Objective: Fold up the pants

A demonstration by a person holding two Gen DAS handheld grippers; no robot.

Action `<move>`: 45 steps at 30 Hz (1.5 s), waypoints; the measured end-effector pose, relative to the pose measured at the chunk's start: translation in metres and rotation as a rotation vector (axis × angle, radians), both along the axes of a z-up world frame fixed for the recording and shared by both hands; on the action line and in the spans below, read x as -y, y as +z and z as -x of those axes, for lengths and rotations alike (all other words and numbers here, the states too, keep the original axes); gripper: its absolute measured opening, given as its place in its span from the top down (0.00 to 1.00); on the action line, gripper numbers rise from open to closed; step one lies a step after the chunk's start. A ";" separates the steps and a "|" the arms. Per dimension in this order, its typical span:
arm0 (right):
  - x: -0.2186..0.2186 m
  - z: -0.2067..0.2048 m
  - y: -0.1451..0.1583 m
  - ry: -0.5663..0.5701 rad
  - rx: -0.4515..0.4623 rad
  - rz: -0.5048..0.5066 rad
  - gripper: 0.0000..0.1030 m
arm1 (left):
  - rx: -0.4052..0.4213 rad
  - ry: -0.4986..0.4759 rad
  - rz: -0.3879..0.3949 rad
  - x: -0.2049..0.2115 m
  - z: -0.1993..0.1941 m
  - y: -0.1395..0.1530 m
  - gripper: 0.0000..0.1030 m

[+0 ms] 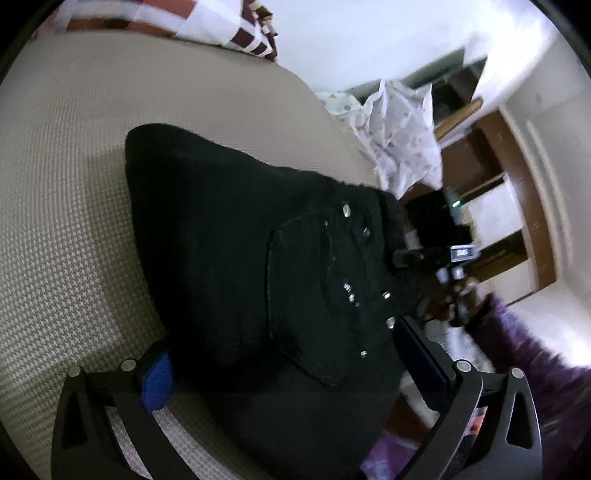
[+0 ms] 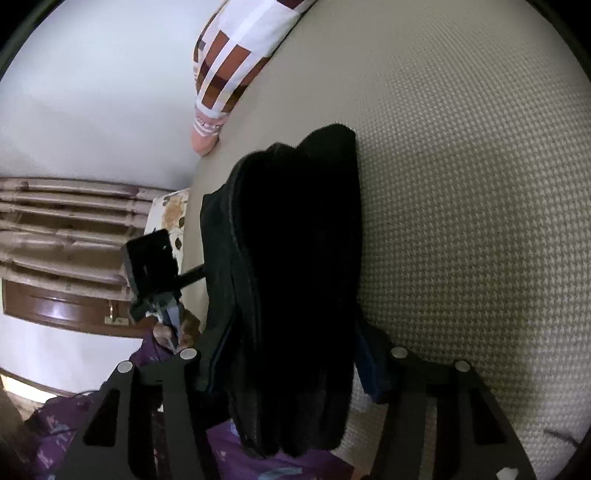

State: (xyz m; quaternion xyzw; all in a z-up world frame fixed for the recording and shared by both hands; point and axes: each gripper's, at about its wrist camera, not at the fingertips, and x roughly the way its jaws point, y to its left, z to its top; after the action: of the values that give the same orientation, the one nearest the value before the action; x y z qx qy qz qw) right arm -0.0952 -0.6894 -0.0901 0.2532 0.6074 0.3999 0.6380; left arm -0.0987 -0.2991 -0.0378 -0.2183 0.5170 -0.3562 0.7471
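Black pants (image 1: 229, 236), folded into a thick bundle, lie on the beige woven bed cover (image 1: 66, 206), back pocket with metal studs (image 1: 332, 295) facing up. My left gripper (image 1: 284, 343) stands wide open astride the near end, blue pad (image 1: 157, 384) beside the cloth without pressing it. In the right wrist view the bundle (image 2: 291, 258) fills the gap of my right gripper (image 2: 284, 354), whose pads squeeze it from both sides. Each view shows the other gripper's housing (image 1: 461, 254) (image 2: 147, 258) at the pants' far side. A hand (image 1: 465, 295) in a purple sleeve (image 1: 524, 354) holds it.
A brown-and-white checked blanket (image 1: 236, 33) (image 2: 236, 66) lies at the bed's head. White dotted cloth (image 1: 402, 140) is piled at the bed's edge before wooden shelves (image 1: 491, 177). Wooden furniture (image 2: 62, 229) stands beyond the bed's other edge. Bare bed cover (image 2: 480, 184) spreads beside the pants.
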 end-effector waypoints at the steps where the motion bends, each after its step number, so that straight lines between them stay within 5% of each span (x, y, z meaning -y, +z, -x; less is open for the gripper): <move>1: -0.006 0.000 0.003 0.007 0.027 0.015 0.53 | 0.020 -0.007 -0.040 0.004 0.002 0.002 0.01; 6: -0.004 0.006 0.002 -0.023 0.067 0.015 0.57 | 0.107 -0.042 -0.255 0.031 0.014 0.006 0.01; 10: -0.005 0.004 0.001 -0.021 0.068 0.025 0.60 | 0.144 -0.060 -0.351 0.042 0.019 0.005 0.01; 14: -0.013 -0.003 0.002 0.007 0.043 0.008 0.47 | 0.176 -0.066 -0.422 0.046 0.025 0.003 0.01; 20: -0.031 -0.001 0.012 0.041 0.090 0.050 0.32 | 0.187 -0.064 -0.461 0.053 0.024 0.003 0.01; 23: -0.043 0.004 0.019 0.068 0.164 0.150 0.41 | 0.198 -0.064 -0.476 0.056 0.025 0.003 0.01; 24: -0.045 0.006 0.020 0.073 0.185 0.193 0.55 | 0.201 -0.065 -0.479 0.057 0.024 0.003 0.01; 27: -0.048 0.009 0.020 0.064 0.198 0.202 0.62 | 0.209 -0.067 -0.489 0.057 0.024 0.004 0.01; 41: -0.038 0.012 0.011 -0.019 0.141 0.063 0.68 | 0.225 -0.050 -0.524 0.056 0.029 0.010 0.13; 45: -0.042 0.010 0.006 -0.009 0.136 0.082 0.54 | 0.211 -0.043 -0.515 0.054 0.027 0.008 0.13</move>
State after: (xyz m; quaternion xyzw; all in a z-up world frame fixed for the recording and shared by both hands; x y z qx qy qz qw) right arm -0.1050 -0.6471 -0.0840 0.2018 0.5774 0.3882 0.6893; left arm -0.1262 -0.3528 -0.0296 0.0281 0.5143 -0.2496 0.8200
